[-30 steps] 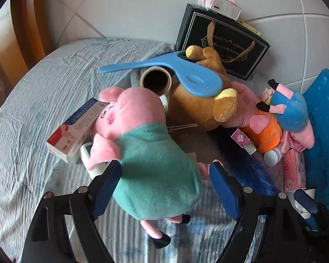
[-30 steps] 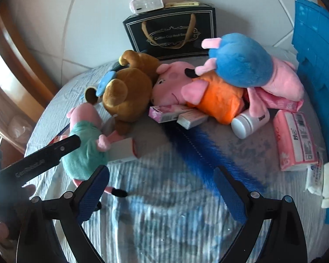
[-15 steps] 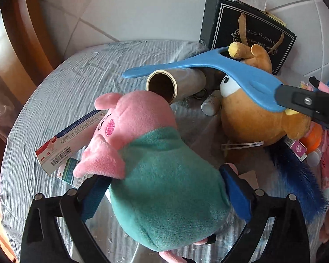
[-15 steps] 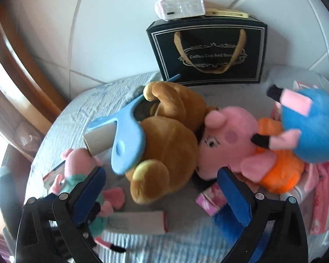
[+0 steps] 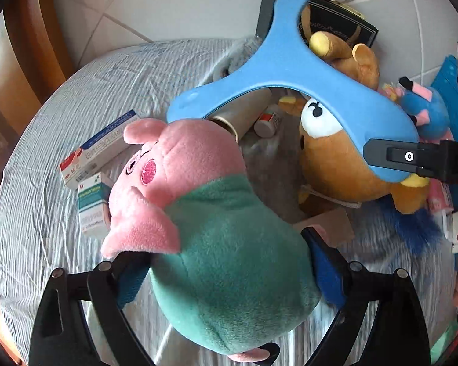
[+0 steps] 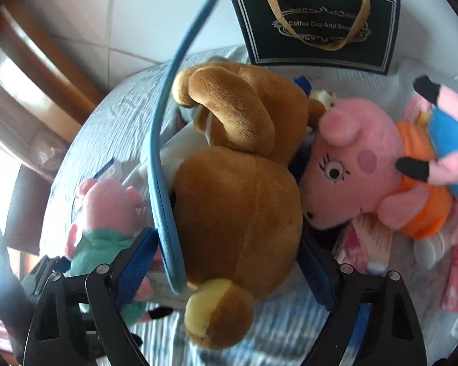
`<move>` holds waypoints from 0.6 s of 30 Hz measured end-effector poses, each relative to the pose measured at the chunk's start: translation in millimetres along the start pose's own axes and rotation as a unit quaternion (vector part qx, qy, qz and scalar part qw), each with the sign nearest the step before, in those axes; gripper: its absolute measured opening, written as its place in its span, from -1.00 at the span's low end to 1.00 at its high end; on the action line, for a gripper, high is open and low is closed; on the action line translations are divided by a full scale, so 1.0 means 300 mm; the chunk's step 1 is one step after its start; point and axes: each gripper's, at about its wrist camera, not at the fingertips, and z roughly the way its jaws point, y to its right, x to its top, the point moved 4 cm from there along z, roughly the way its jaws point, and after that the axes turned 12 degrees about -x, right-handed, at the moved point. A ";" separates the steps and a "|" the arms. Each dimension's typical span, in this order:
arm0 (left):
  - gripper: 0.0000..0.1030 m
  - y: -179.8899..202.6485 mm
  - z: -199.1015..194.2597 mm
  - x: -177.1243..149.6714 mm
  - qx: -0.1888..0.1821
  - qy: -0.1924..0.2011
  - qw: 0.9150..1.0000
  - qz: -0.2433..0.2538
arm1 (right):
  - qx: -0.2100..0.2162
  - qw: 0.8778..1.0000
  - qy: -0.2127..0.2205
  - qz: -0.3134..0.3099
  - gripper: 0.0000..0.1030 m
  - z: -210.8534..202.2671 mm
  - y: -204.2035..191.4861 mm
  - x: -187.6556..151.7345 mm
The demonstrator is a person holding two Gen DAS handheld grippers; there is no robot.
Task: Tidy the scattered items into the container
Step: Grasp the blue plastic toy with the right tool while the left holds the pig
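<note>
Left wrist view: the green-dressed pig plush (image 5: 223, 262) sits at six o'clock, clamped by the left gripper (image 5: 232, 270), whose jaws have just been closing. At two o'clock, the right gripper (image 6: 226, 262), also closing, straddles the brown bear plush (image 6: 238, 201) and blue hanger (image 5: 290, 70).

Looks like someone's home: plush toys (image 6: 238, 213) piled on a cloth-covered bench (image 5: 76, 97), white tiled floor (image 5: 174, 6), wooden chair (image 6: 45, 61).
</note>
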 end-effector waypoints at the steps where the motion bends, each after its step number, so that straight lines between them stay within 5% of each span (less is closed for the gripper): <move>1: 0.81 0.019 -0.023 -0.041 -0.006 -0.005 1.000 0.008 | 0.009 1.000 -0.005 0.003 0.52 -0.043 0.009 -0.062; 2: 0.81 0.036 -0.041 -0.080 -0.011 -0.012 1.000 0.014 | 0.013 1.000 -0.009 0.005 0.39 -0.083 0.021 -0.121; 7: 0.82 0.058 -0.108 -0.189 -0.002 -0.018 1.000 -0.007 | -0.017 0.999 -0.029 0.034 0.41 -0.180 0.118 -0.342; 11: 0.82 0.034 -0.188 -0.211 0.010 0.021 0.999 -0.037 | -0.047 0.999 0.000 0.019 1.00 -0.233 0.131 -0.415; 18: 0.82 0.007 -0.079 -0.293 -0.007 -0.013 0.993 -0.114 | -0.069 0.996 -0.052 0.006 1.00 -0.060 0.142 -0.575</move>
